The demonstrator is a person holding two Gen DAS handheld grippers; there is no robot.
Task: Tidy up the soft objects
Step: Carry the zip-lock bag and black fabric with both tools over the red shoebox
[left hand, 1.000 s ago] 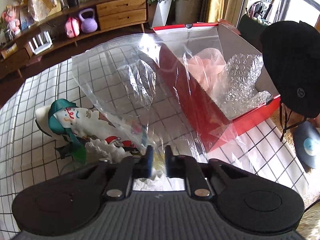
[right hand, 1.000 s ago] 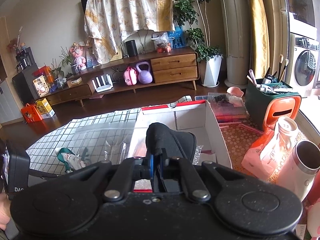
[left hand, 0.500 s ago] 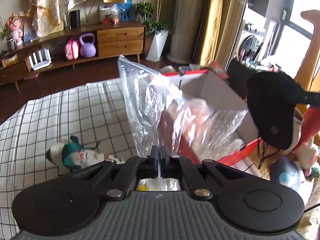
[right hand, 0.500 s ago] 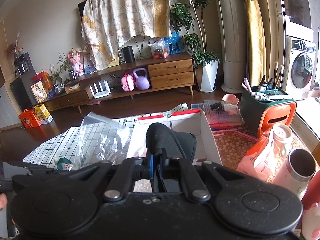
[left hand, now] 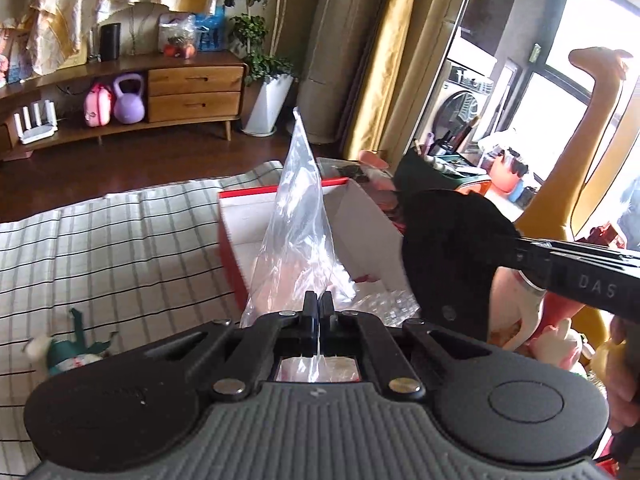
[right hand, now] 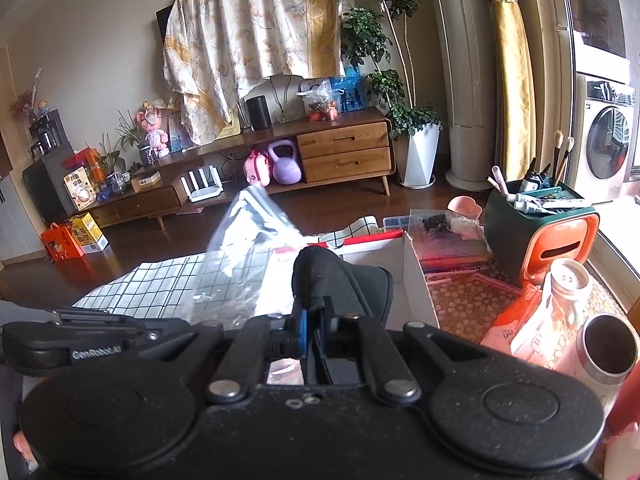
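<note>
My left gripper (left hand: 318, 304) is shut on a clear plastic bag (left hand: 298, 224) and holds it up above the red and white box (left hand: 360, 208). The bag also shows in the right wrist view (right hand: 244, 240). My right gripper (right hand: 314, 312) is shut on a black cap (right hand: 340, 280), which hangs at the right in the left wrist view (left hand: 448, 256), beside the box (right hand: 416, 276). Bubble wrap (left hand: 384, 304) lies in the box. A small Christmas sock (left hand: 68, 354) lies on the checked cloth (left hand: 100, 248) at the left.
Right of the box are a green and orange organiser (right hand: 540, 232) with brushes, a steel cup (right hand: 608, 348) and a pink pouch (right hand: 548, 320). A wooden sideboard (right hand: 320, 156) stands across the floor. A giraffe toy (left hand: 576, 140) stands at the right.
My left gripper has closed on the plastic bag and lifted it off the cloth, so it now stands upright. The right gripper keeps the cap and has risen slightly.
</note>
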